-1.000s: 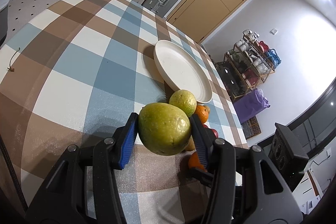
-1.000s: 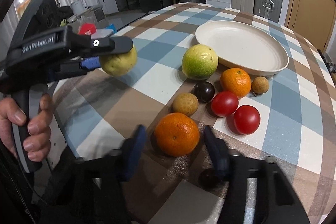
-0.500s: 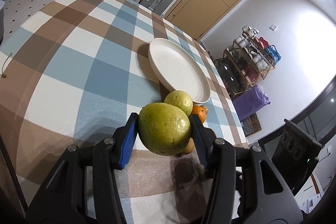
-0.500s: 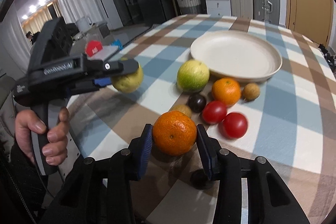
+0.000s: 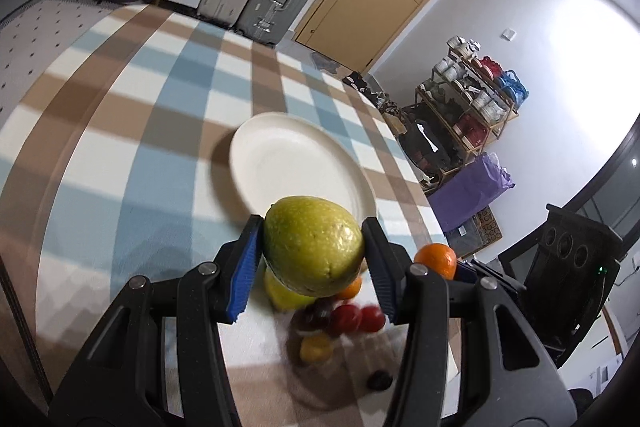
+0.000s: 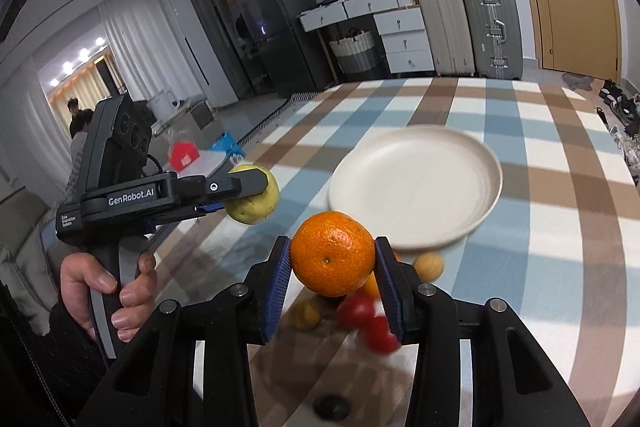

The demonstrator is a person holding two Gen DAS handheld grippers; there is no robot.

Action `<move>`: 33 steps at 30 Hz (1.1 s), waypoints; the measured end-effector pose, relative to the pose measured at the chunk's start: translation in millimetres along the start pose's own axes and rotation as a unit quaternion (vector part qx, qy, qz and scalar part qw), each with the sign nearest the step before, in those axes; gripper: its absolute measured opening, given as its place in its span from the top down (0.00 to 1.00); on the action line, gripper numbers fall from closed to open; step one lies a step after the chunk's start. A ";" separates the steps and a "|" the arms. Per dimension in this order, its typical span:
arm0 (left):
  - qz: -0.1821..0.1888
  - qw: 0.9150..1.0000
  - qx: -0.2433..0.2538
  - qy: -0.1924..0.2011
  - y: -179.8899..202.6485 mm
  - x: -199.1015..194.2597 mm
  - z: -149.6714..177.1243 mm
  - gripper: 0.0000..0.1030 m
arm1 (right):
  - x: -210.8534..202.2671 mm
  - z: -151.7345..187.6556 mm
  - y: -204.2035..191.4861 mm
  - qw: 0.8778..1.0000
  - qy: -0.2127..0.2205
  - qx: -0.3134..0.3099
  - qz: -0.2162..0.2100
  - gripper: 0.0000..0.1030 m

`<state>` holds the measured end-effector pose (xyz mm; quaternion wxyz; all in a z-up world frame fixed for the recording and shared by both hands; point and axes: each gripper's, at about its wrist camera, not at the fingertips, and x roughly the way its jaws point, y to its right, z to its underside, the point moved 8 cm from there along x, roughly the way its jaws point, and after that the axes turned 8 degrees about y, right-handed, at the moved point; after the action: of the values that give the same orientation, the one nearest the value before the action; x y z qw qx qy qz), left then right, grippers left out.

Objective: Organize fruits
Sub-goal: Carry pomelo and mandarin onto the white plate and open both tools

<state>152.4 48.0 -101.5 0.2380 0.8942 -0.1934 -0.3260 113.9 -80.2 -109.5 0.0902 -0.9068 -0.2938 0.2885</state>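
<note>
Left gripper [image 5: 314,247] clamping green pear [image 5: 313,245], white plate [image 5: 280,163] beyond, checked tablecloth [image 5: 120,147]

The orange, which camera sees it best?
The right wrist view: the orange sits big and sharp in the middle, clamped between the right gripper's blue pads. The left wrist view shows the orange only as a small piece, peeking out behind a finger.

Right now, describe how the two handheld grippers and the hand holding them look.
Both the left gripper and the right gripper are black plastic with silver pivot bolts and blue ribbed jaws. White "GenRobot.AI" lettering runs along the left gripper's side. The hand shows a dark sleeve.
</note>
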 end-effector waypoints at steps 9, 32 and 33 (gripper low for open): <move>0.001 0.999 0.035 -0.007 24.5 49.5 -47.9 0.54 | 20.6 -46.2 39.5 1.000 0.015 0.003 0.001 0.59; -0.042 0.993 0.029 -0.103 -3.2 206.6 -82.5 0.54 | 131.2 -65.1 119.6 0.997 -0.053 -0.025 0.046 0.59; -0.045 0.993 0.031 -0.109 -5.0 213.0 -81.8 0.54 | 134.0 -65.0 121.1 0.997 -0.053 -0.026 0.046 0.59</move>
<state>360.4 -30.1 -153.8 0.1731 0.8680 -0.1881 -0.4258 298.1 -99.6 -159.8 0.0373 -0.9050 -0.2635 0.3318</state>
